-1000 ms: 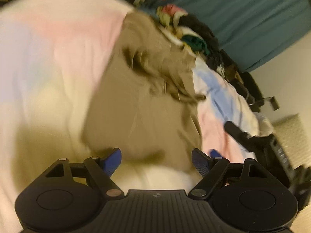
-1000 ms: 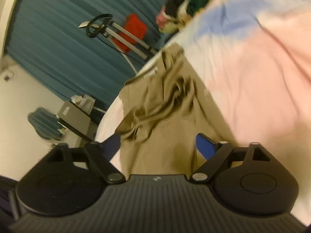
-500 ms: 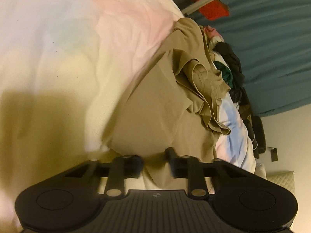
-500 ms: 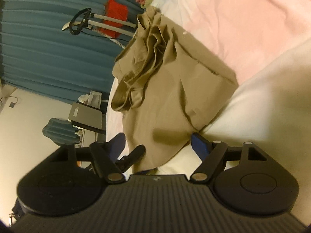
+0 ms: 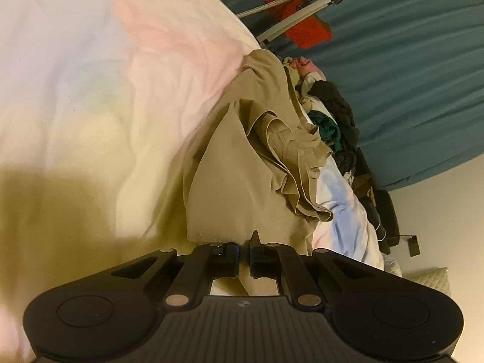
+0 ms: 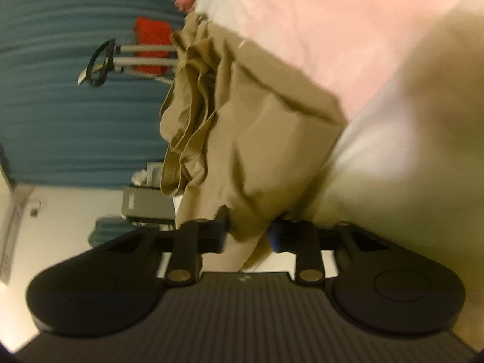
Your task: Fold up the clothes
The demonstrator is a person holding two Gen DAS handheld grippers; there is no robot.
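A tan garment lies crumpled on a bed with a pastel sheet, its bunched waistband toward the far side. My left gripper is shut on the garment's near edge, and a thin fold of cloth runs between its pads. In the right wrist view the same tan garment hangs over the bed's side. My right gripper has its jaws closing on another part of the near edge. Cloth fills the gap between the black finger and the blue pad.
A pile of mixed clothes sits on the bed beyond the garment. A teal curtain, a metal stand with a red item, and a grey box stand past the bed. A black chair is at the right.
Both grippers came down to the garment's near edge and went from wide open to closed on the cloth. The left closed first, then the right. Both views rolled.
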